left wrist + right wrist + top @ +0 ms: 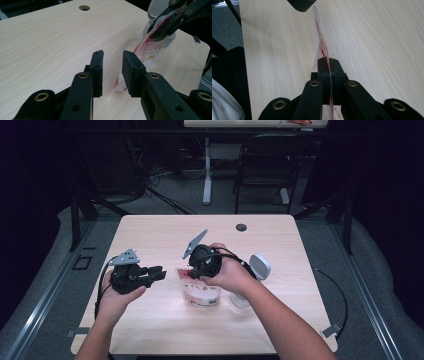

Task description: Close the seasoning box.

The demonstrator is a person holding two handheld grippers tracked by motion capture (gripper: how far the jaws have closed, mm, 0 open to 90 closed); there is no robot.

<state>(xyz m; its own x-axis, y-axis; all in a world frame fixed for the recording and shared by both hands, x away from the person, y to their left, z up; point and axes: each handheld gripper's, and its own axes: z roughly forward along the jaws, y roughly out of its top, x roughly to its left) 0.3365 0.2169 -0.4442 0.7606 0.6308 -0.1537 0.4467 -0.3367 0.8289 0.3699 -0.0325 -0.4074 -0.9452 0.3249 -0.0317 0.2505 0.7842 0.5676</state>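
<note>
Your right hand-held gripper is clenched on the pouch rim; left is released. Pouch is light, floppy, slick: pinch the opposite edge.

- Left gripper, lower centre: jaws apart, nothing between the pads.
- Red-and-white pouch, right of centre, pinched at its top by right gripper, upper right.
- Table; hole, top.
</note>
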